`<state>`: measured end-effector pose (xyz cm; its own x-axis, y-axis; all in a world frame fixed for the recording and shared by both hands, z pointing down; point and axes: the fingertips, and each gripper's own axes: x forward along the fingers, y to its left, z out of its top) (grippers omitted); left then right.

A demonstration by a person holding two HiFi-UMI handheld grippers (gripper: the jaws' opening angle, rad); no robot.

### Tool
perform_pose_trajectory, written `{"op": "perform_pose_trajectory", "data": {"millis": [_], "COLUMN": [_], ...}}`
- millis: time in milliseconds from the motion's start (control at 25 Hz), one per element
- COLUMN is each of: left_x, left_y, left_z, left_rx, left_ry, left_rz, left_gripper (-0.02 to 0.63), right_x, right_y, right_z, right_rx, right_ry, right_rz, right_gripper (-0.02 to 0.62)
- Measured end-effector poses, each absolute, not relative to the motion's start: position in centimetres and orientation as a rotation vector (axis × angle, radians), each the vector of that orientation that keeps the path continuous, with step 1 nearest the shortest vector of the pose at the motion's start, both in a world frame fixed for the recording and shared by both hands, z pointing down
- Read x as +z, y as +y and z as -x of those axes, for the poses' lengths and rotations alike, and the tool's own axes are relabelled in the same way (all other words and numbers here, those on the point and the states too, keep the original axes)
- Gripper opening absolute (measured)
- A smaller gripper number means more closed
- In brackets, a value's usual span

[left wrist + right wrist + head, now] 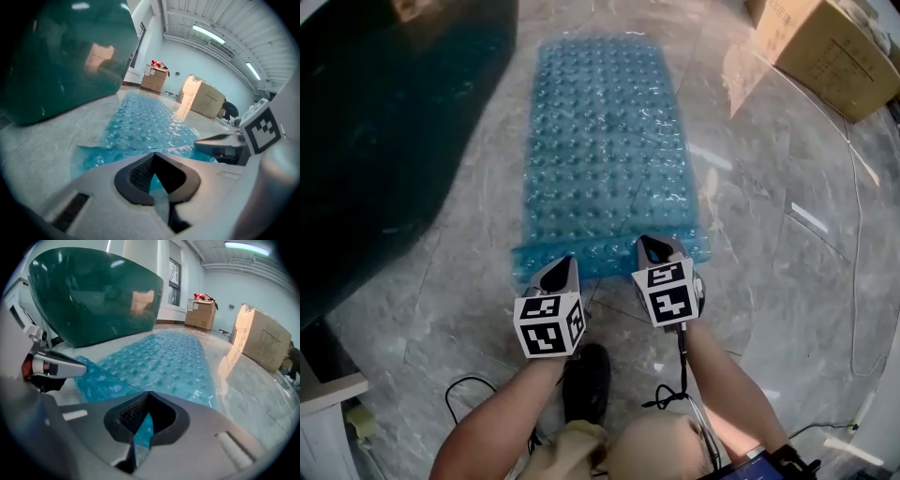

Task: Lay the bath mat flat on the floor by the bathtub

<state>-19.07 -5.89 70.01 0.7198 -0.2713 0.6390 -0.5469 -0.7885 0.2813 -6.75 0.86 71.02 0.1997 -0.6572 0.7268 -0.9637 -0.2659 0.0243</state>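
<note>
My left gripper (566, 265) and right gripper (660, 247) each pinch the bath mat (605, 141) by its near edge. If I pull unevenly, I risk skewing or wrinkling it.

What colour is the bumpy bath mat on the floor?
The bath mat is see-through blue with rows of round bumps, clearest in the head view.

- one bath mat (605, 141), blue, on the floor (769, 253)
- one bathtub (384, 122), dark green, along the floor's left edge
- two grippers: the left gripper (562, 270) and the right gripper (659, 249), at the bath mat's near edge
- two cardboard boxes: the near box (830, 47) at the floor's far right, the far box (153, 79) beyond it
- one black shoe (586, 380)
</note>
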Motion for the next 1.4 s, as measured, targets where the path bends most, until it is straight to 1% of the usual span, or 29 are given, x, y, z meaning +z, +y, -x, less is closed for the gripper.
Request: {"op": "perform_pose_trajectory", "data": {"millis": [200,400,560,720,920,1160,1400], "left_x": [69.7,66.6,67.9,70.8,71.6,71.0,68.6], "left_y": [-4.8,-4.2,-5.0,-5.0,-2.4,0.3,1.7], "left_z": [20.1,19.3,17.9,19.4,21.7,23.2,24.5], "left_rx": [0.802,0.698,0.827,0.967,0.968,0.964,0.919], "left_ry": [-0.67,-0.669,-0.644,-0.628,-0.61,-0.556,-0.572], "left_rz": [-2.422,-2.48,-2.49,-2.367,-2.356,-2.416,-2.472], "left_gripper": [0.006,0.006,0.006,0.006,0.006,0.006,0.006], "right_x": [70.9,71.9,72.2,71.1,67.1,70.7,73.6], "right_y": [2.9,5.3,6.7,8.1,7.0,8.0,11.5], "right_z": [8.4,10.2,11.1,12.5,9.6,8.8,11.9], "right_rx": [0.863,0.925,0.961,0.968,0.881,0.954,0.903], "right_ry": [-1.496,-1.51,-1.508,-1.537,-1.532,-1.451,-1.424], "right_rz": [-2.038,-2.017,-2.012,-1.963,-2.081,-2.035,-1.951], "right_gripper": [0.008,0.009,0.009,0.009,0.009,0.009,0.009]}}
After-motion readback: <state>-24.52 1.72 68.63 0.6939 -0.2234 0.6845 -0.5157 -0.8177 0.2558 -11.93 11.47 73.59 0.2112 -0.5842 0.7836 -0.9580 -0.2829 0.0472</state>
